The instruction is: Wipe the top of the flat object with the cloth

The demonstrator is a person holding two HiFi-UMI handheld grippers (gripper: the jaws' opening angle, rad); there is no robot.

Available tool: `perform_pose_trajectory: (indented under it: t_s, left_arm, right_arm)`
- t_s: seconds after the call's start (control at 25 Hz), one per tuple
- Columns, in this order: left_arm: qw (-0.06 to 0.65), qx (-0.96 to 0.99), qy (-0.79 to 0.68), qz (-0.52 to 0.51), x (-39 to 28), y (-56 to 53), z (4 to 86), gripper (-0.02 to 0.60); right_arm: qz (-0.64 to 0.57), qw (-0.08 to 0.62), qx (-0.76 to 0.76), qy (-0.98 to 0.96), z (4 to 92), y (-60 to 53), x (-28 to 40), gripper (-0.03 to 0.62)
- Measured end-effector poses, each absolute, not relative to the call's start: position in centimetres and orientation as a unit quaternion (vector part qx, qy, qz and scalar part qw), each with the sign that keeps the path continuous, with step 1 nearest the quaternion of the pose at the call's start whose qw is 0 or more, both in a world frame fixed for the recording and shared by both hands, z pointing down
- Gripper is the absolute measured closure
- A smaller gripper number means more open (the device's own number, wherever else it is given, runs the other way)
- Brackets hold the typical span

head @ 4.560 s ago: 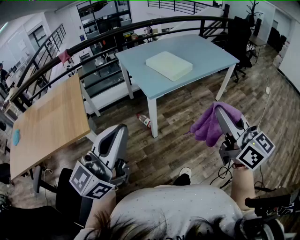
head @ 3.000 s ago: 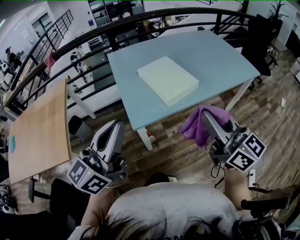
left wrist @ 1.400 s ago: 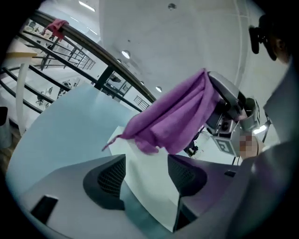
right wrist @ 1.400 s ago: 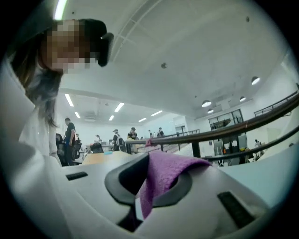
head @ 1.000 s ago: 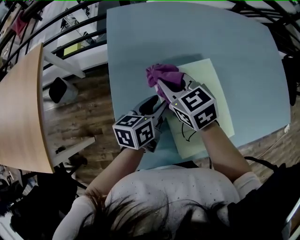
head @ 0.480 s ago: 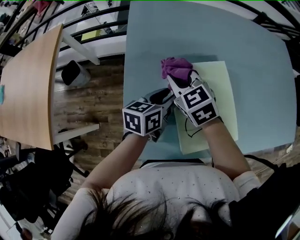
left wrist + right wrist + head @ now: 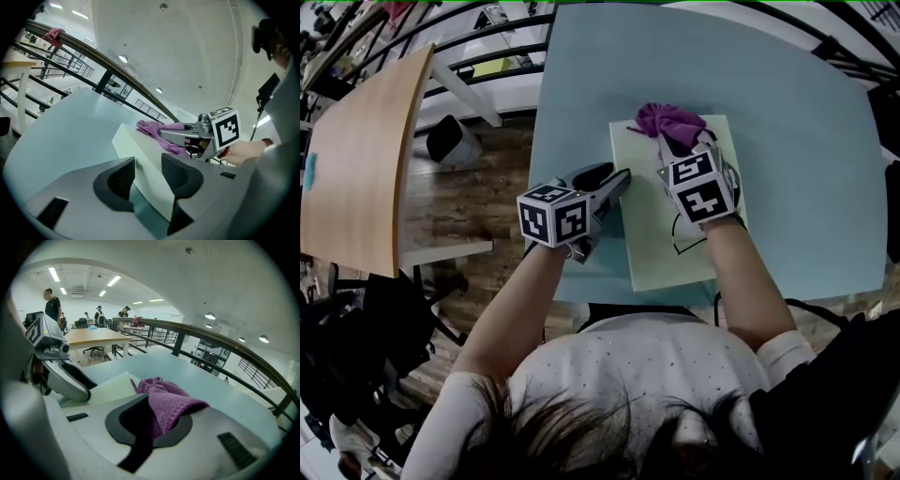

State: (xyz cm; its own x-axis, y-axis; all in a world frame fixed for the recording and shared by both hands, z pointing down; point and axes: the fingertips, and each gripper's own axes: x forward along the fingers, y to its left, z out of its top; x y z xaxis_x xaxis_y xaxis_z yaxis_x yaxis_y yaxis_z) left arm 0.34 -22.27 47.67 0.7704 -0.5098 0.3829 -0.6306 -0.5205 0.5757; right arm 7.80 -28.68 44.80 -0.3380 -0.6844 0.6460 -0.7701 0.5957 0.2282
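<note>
Right gripper (image 7: 673, 142) jaws clamp the purple cloth (image 7: 667, 119), which sits on the far corner of the pale flat pad (image 7: 647, 225) on the bench (image 7: 806, 141). Left gripper (image 7: 622, 176) jaws are apart, straddling the pad's left edge. Wiping looks barely begun; most of the top is left.

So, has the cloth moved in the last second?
Yes. The cloth went right along the pad's far edge, from its left corner to about the middle.

Flat object (image 7: 661, 230) on table (image 7: 806, 141), cloth (image 7: 667, 119) on its far end, left gripper (image 7: 619, 178) at its left edge
</note>
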Motion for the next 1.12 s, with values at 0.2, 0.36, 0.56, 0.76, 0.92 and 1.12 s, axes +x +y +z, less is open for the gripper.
perform_pose_trajectory:
  t_s: [0.2,0.36,0.56,0.76,0.92,1.12]
  left_arm:
    - [0.368,0.868,-0.324,0.079,0.5,-22.2,47.5,0.405]
    - [0.378,0.867,-0.316,0.075,0.4,-22.3,47.3,0.408]
    - [0.380,0.867,-0.313,0.073,0.3,-22.2,47.3,0.413]
    - [0.382,0.867,-0.312,0.072,0.4,-22.2,47.3,0.413]
    - [0.385,0.867,-0.309,0.073,0.4,-22.1,47.4,0.413]
    - [0.390,0.865,-0.306,0.074,0.4,-22.0,47.5,0.413]
  right_arm:
    - [0.072,0.365,0.500,-0.782,44.9,-29.1,14.2,0.577]
    - [0.087,0.362,0.539,-0.756,44.7,-29.4,18.4,0.577]
    - [0.100,0.355,0.573,-0.732,44.5,-29.6,21.4,0.577]
    - [0.119,0.277,0.548,-0.781,41.2,-29.4,19.7,0.579]
    - [0.069,0.117,0.476,-0.869,31.5,-27.1,13.3,0.579]
    - [0.042,0.004,0.394,-0.918,23.6,-23.6,7.9,0.577]
